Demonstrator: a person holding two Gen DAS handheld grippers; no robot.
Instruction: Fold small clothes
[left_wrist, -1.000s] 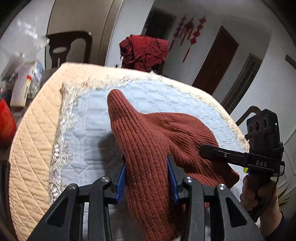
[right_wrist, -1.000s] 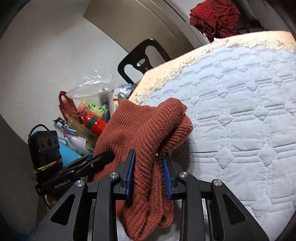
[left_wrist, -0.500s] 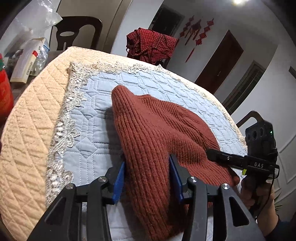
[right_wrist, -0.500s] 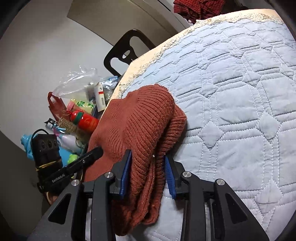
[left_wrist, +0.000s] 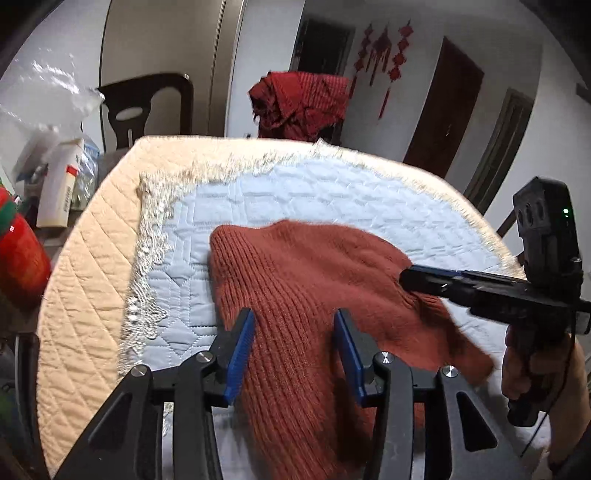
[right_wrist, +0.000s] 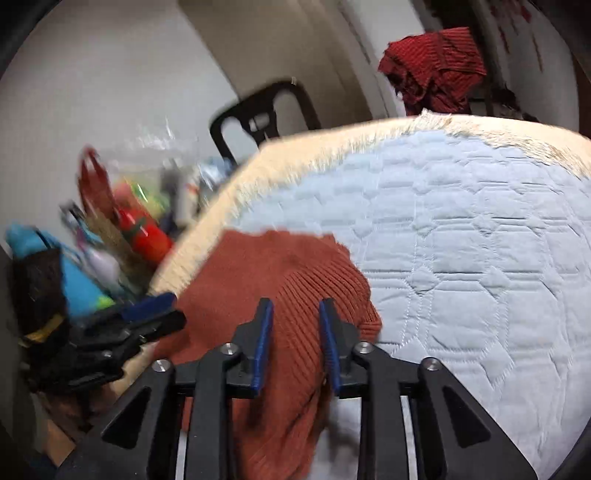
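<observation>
A rust-brown ribbed knit garment (left_wrist: 314, 280) lies spread on the light blue quilted table cover (left_wrist: 295, 192). Its near part runs between the blue pads of my left gripper (left_wrist: 294, 317), which is shut on it. The right gripper's fingers (left_wrist: 424, 280) reach in from the right at the garment's far edge, held by a hand. In the blurred right wrist view, the garment (right_wrist: 280, 266) passes between the pads of my right gripper (right_wrist: 294, 306). Its jaws are closing on the knit. The left gripper (right_wrist: 159, 314) shows at the lower left.
The cover has a lace fringe and a beige quilted border (left_wrist: 92, 258). Boxes, bottles and bags (right_wrist: 140, 229) crowd the space off the table's left edge. A dark chair (left_wrist: 147, 107) and a red checked cloth (left_wrist: 299, 103) stand behind the far edge.
The garment's raised peak has sunk and the knit now lies flatter and wider on the cover. The right gripper's jaws widened, then narrowed on the fabric, and its view swung.
</observation>
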